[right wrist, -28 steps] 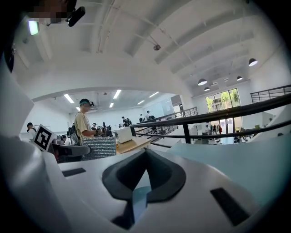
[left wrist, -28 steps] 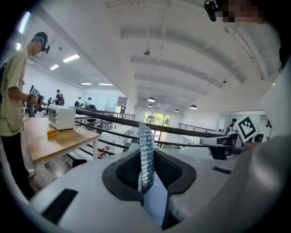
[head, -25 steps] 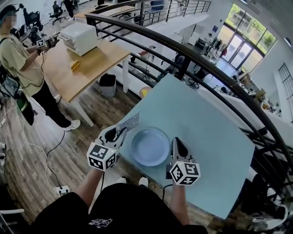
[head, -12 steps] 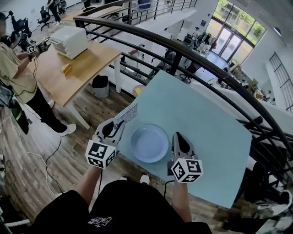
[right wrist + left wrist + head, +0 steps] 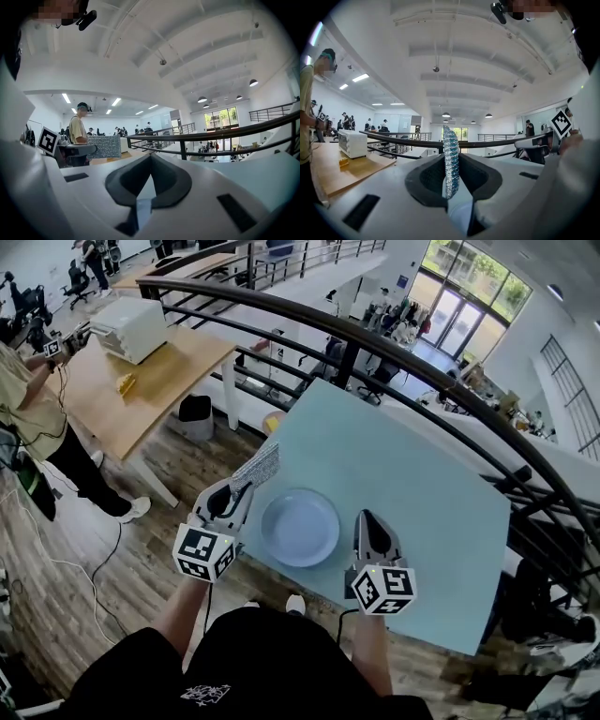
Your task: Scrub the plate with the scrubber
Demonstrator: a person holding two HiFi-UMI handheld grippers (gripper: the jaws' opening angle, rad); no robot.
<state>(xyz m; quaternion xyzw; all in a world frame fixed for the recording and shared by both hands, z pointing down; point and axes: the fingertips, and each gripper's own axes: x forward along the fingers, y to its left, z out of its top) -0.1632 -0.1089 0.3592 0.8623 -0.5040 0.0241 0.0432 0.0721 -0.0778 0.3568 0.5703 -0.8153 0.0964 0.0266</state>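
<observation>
Little has shifted since a second ago: the left claw (image 5: pixel 236 498) still clenches the mesh scrubber (image 5: pixel 260 466) at the plate's (image 5: pixel 300 528) 10 o'clock, poised to scrub; the right claw (image 5: pixel 367 519), pinched together on nothing, waits at 3 o'clock, likely to steady the plate on the counter (image 5: pixel 403 484).

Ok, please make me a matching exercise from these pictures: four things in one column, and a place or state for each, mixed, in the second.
Things:
1 plate
2 scrubber
3 right gripper
4 left gripper

Places and states:
a shut, with nothing in it
b lying on the table, between the two grippers
c shut on the scrubber
d silvery, clamped on edge between two jaws

Pairs: 1-b, 2-d, 3-a, 4-c
</observation>
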